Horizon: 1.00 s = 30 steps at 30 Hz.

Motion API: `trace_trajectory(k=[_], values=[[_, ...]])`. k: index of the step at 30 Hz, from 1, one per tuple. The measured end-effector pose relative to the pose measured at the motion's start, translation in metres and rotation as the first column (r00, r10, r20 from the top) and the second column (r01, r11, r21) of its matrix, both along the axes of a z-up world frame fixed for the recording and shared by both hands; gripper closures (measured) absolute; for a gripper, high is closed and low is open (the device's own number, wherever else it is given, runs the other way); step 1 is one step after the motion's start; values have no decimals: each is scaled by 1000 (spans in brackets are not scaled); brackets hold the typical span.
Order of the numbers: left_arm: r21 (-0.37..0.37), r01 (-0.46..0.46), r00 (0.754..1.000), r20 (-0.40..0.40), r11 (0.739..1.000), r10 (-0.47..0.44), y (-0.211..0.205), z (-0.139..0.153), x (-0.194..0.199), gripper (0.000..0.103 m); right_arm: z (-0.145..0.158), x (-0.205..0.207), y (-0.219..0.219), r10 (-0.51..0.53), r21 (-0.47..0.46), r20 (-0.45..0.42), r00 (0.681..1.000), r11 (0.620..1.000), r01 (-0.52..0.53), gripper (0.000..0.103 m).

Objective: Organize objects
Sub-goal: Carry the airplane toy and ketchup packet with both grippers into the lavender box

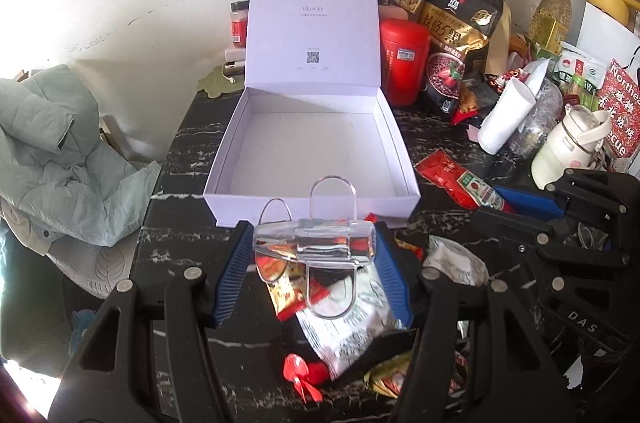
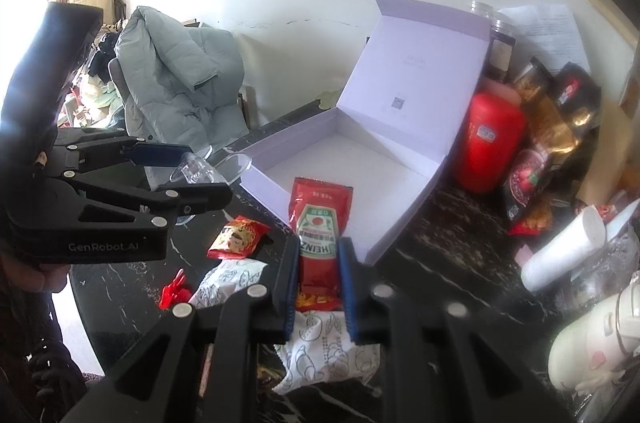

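Observation:
An open white box (image 1: 312, 143) with its lid standing up sits on the black marble table, and its inside is bare. My left gripper (image 1: 312, 229) is shut on a clear plastic piece with loop handles (image 1: 316, 247), held just in front of the box's near wall. My right gripper (image 2: 320, 247) is shut on a red Heinz ketchup packet (image 2: 320, 207), which sticks out over the box's (image 2: 352, 159) front corner. The right wrist view shows the left gripper (image 2: 208, 171) with the clear piece (image 2: 232, 163) left of the box. In the left wrist view the right gripper (image 1: 496, 209) and packet (image 1: 460, 179) are right of it.
Loose snack packets lie under the grippers: a white printed one (image 1: 360, 319), a red-orange one (image 1: 288, 287) and a red wrapper (image 1: 300, 375). A red canister (image 1: 404, 59), a black-gold bag (image 1: 456, 27), a white roll (image 1: 504, 119) and a white flask (image 1: 568, 151) crowd the right. A grey-green jacket (image 1: 52, 151) lies left.

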<state>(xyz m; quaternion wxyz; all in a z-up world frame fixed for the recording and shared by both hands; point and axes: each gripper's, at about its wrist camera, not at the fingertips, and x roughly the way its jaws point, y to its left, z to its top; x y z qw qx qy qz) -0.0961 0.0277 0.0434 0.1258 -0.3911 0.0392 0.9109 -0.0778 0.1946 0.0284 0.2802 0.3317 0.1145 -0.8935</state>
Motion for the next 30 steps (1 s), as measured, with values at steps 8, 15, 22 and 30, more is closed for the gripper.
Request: trace_trajectory(k=[8,15,22,30], values=[[-6,22,999,24,1000,-21,1,-11,-38,45,-7,-34,-12,7,18,24,1000,1000,-8,85],[-20,33,998,51,999,-32,1,-22,-76,45,-16,-66,-24,18,25,30,999,1000,-19,85],[-18,34,996,78,999,-32,-1,-30,-107,45,-23,-102,-31,51,38,47,998,998,-53,85],[-30,50,995,84,998,-47,2,-33,-148,45,-23,-141,-40,56,46,57,997,997,-59,85]])
